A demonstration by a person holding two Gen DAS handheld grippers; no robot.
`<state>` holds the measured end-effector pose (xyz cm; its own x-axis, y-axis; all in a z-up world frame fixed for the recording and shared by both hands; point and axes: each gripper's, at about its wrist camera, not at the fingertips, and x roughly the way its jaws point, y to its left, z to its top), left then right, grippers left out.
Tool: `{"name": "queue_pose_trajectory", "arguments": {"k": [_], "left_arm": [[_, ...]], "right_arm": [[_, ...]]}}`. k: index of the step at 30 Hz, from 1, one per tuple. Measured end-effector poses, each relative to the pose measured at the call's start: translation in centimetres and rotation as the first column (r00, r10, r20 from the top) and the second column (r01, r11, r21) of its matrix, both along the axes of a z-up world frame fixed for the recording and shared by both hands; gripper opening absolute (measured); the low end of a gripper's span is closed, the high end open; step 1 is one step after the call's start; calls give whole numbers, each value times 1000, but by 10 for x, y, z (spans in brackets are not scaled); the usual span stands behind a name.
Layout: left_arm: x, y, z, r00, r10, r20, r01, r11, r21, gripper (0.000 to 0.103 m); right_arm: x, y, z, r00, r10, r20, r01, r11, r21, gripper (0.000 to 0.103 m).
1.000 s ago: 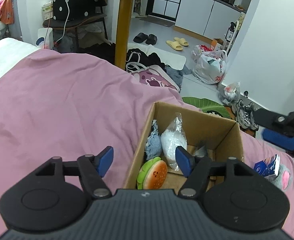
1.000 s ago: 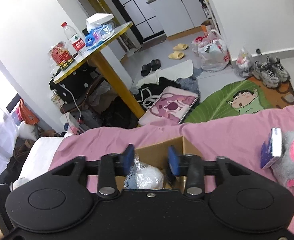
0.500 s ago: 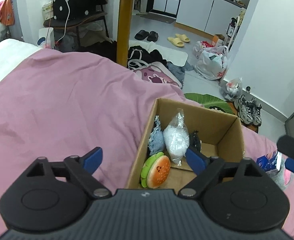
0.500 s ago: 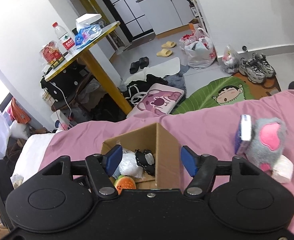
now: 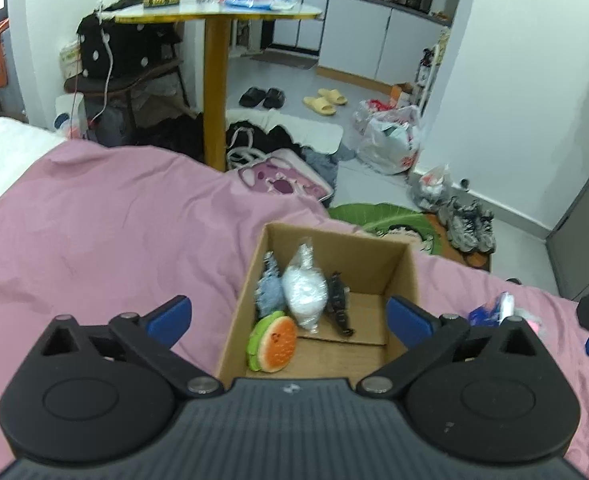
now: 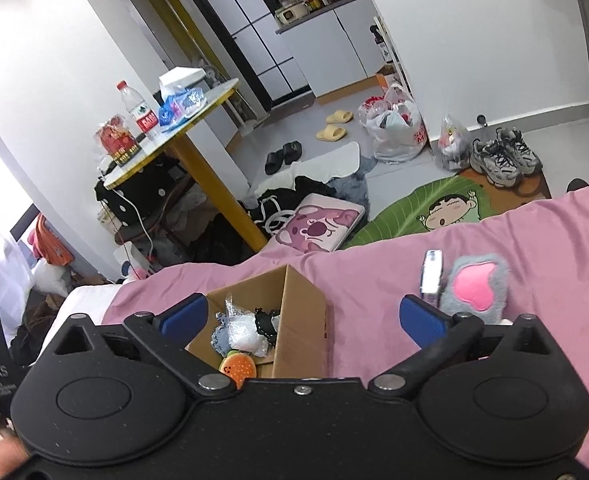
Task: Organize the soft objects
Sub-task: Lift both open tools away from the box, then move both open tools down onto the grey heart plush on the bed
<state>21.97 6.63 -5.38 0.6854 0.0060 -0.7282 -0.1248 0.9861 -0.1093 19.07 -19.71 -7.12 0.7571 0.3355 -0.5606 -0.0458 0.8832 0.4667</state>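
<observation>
Where pink bedding sags, cardboard box holds burger plush etc.

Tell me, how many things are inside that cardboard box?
4. A burger plush nearest, a blue-grey fabric piece at the left wall, a clear bag of white stuffing mid-box, and a black item beside it; more may be hidden.

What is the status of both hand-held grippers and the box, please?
Left hand-held gripper and right hand-held gripper opening, nothing between the jaws. Cardboard box holds burger plush. Grey paw plush beside it on the pink bedspread.
</observation>
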Motion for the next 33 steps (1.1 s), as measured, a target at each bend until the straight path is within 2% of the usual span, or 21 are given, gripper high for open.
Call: {"name": "queue_pose_trajectory", "arguments": {"k": [4,8,20,27,33], "left_arm": [[-9,-15,13,999,-39,19,40,999,-30,103],[-19,-32,24,996,-74,39,74,997,-9,103],[-36,-76,33,993,-115,27,113,992,46,103],[-37,-99,35,990,-140,27,139,988,62,103],[-37,-121,27,984,-175,24,174,983,58,102]], "right_arm": [[-13,-17,4,1000,-5,17,5,1000,9,103],[-23,-33,5,999,-18,32,18,1000,23,103],[-46,-88,-3,996,-74,39,71,993,91,103],[-50,-120,-24,988,-153,23,148,976,162,103],[-50,-134,-40,985,-174,11,167,961,219,103]]}}
